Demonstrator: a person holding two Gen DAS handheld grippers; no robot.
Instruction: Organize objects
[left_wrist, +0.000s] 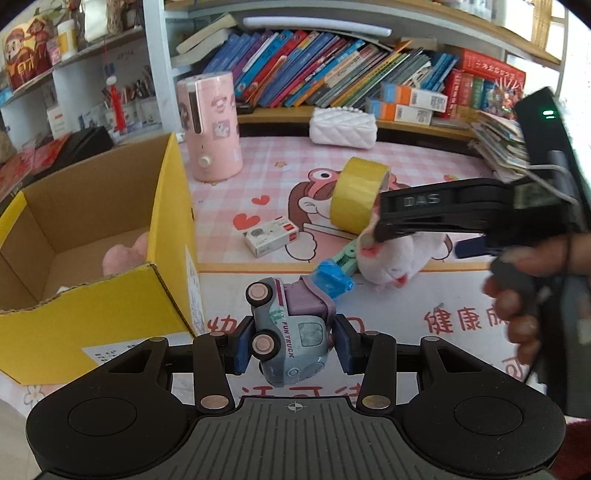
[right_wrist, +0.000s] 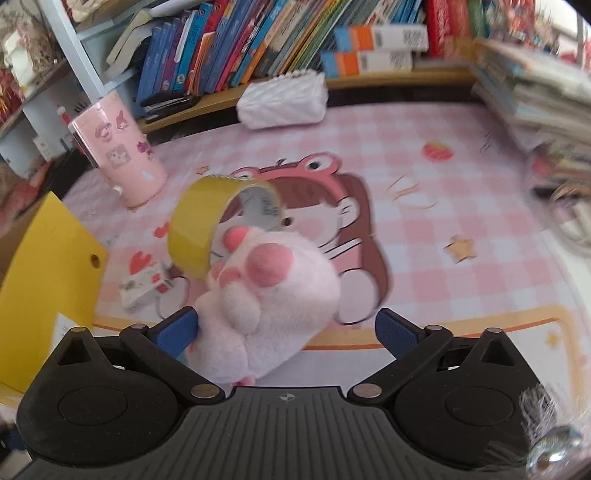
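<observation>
My left gripper is shut on a grey-blue toy truck, held on its side above the mat, right of the open yellow cardboard box. A pink plush lies inside the box. My right gripper is open around a white-pink plush paw; its left pad touches the plush, the right pad stands apart. The paw also shows in the left wrist view under the right gripper. A yellow tape roll stands on edge behind it, also in the right wrist view.
A blue-green clip toy and a small white box lie on the pink mat. A pink cylinder humidifier and a white quilted pouch stand at the back before the bookshelf. Stacked books sit at right.
</observation>
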